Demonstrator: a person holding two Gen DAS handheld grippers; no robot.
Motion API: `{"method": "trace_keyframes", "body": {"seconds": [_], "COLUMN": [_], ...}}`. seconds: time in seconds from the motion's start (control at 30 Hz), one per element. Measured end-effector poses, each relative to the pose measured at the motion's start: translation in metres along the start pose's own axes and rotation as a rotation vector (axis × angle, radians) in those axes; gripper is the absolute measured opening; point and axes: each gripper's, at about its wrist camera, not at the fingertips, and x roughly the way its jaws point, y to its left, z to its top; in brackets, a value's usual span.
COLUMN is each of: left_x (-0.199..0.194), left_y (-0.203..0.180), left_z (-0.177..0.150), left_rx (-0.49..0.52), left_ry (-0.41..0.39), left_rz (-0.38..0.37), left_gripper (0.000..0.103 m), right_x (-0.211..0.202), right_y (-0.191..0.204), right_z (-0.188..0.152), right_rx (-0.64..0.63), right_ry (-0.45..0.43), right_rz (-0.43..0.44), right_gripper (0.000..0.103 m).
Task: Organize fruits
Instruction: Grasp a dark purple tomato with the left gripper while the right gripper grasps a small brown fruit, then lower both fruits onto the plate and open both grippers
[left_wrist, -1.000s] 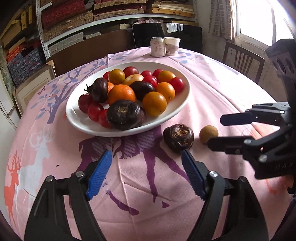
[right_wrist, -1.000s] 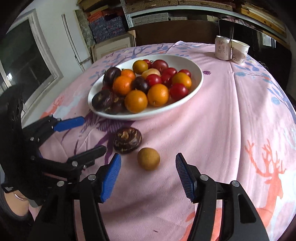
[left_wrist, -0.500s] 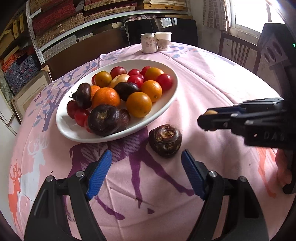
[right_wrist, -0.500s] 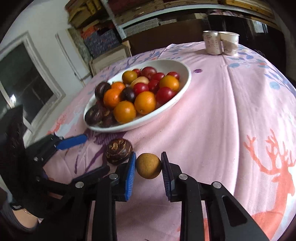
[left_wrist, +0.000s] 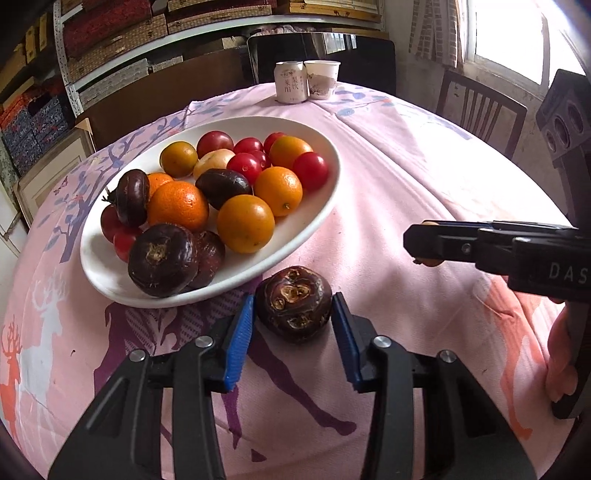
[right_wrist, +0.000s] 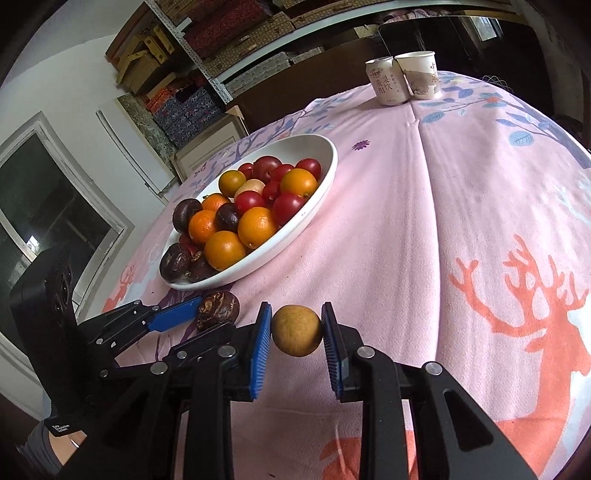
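A white oval plate holds oranges, red tomatoes and dark purple fruits. A dark wrinkled fruit lies on the pink cloth just in front of the plate. My left gripper has its blue pads on either side of that fruit, closed to its sides. My right gripper is shut on a small yellow-brown fruit and holds it above the cloth. In the left wrist view the right gripper shows side-on at the right, with the yellow fruit mostly hidden.
A can and a paper cup stand at the table's far edge. A wooden chair stands beyond the table at the right. Shelves with boxes line the back wall.
My left gripper moved forward and closed around the dark wrinkled fruit. My right gripper closed on the yellow-brown fruit and lifted it off the cloth.
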Motion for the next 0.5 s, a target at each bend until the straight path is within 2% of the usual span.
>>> {"method": "trace_keyframes", "body": {"seconds": [0.17,0.3,0.4,0.5], "left_x": [-0.029,-0.051,-0.063,-0.065], "left_y": [0.005,0.023,0.043,0.062], "left_z": [-0.012,-0.017,-0.006,0.017], "left_rx": [-0.014,-0.059,-0.082,-0.111], "left_ry": [-0.048,-0.082,-0.109,-0.115], "left_rz": [-0.033,-0.037,-0.017,-0.007], "left_gripper": [0.042,0.041,0.042,0.042], "right_x": [-0.006,-0.009,-0.003,0.0], "right_y": [0.005,0.013,0.024,0.037], "right_z": [-0.001,0.0,0.014,0.043], "right_rx": [-0.021,-0.044,-0.039,-0.033], "right_ry": [-0.021,-0.021,0.016,0.012], "right_rz": [0.022,0.037,0.071,0.09], "right_gripper": [0.028,0.028,0.028,0.028]}}
